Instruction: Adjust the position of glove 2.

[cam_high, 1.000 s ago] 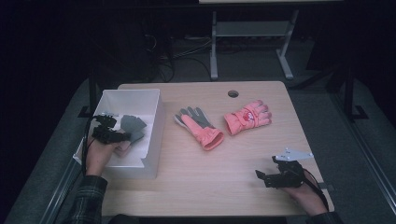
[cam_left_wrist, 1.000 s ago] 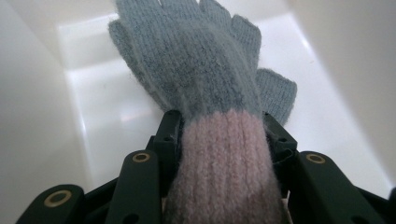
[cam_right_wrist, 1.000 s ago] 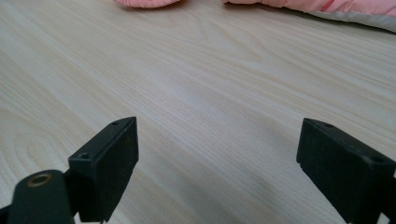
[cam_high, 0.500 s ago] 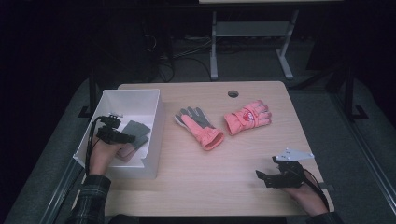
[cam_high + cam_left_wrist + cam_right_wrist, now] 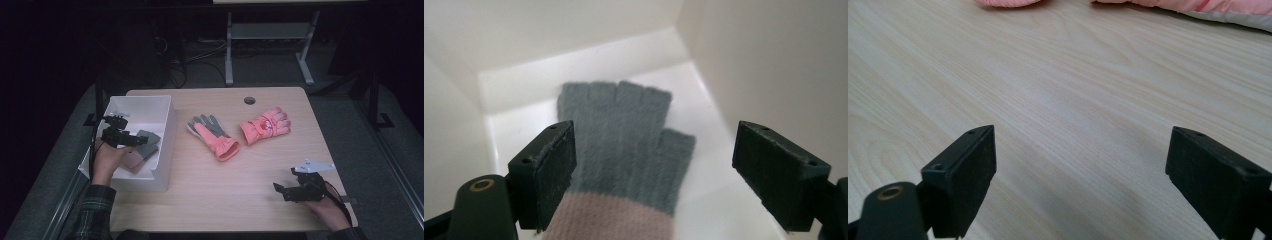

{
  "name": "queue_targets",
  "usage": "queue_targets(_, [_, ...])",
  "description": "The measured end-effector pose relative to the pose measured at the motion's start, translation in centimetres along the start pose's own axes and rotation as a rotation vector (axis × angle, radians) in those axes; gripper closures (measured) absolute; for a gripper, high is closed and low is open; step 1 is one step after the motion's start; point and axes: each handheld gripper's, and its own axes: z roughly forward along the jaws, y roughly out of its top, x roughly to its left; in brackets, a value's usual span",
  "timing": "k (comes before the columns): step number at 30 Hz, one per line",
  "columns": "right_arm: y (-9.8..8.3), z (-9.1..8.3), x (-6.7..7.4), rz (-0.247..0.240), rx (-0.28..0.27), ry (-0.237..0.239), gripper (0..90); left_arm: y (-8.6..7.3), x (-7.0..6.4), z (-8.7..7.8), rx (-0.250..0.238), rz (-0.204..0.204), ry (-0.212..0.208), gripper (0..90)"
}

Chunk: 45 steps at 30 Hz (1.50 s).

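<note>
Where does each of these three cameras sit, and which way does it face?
High view: above the table, looking forward and down; both forearms, left gripper, right gripper.
Left gripper view: on that gripper, looking into the white bin at the grey glove; open jaws.
Right gripper view: low over bare wood; open jaws.
Shared: bin and grey glove.

- The high view looks forward and down from above on the whole light wooden table (image 5: 210,200).
- The left gripper view looks closely down into the white plastic box (image 5: 574,55), which the high view also shows (image 5: 165,150).
- The right gripper view looks low and close across the tabletop.
</note>
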Motion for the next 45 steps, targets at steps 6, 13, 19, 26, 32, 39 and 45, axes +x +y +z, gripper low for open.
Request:
queue_targets(6, [0.0,0.0,0.0,0.004,0.000,0.000,12.6,1.0,-1.2,-0.9,-0.030,0.016,-0.027,17.0])
queue_targets(13, [0.0,0.0,0.0,0.004,0.001,0.002,12.5,2.8,-3.7,-2.0,-0.069,0.055,-0.070,17.3])
queue_targets(19, [0.1,-0.1,0.0,0.005,-0.004,0.004,12.5,4.3,-6.4,-2.9,-0.114,0.082,-0.128,24.4])
queue_targets(26, [0.1,-0.1,0.0,0.000,-0.007,0.004,12.6,6.2,-10.1,-3.3,-0.153,0.134,-0.201,46.4])
queue_targets(32, [0.1,-0.1,0.1,0.000,-0.007,0.006,12.6,7.3,-12.1,-2.6,-0.159,0.143,-0.214,67.4])
queue_targets(39, [0.1,-0.1,0.1,-0.001,-0.007,0.011,12.6,8.3,-14.8,-0.9,-0.151,0.179,-0.237,89.8])
queue_targets(45, [0.2,-0.2,0.1,-0.001,-0.010,0.013,12.6,8.9,-17.2,0.7,-0.142,0.224,-0.240,89.8])
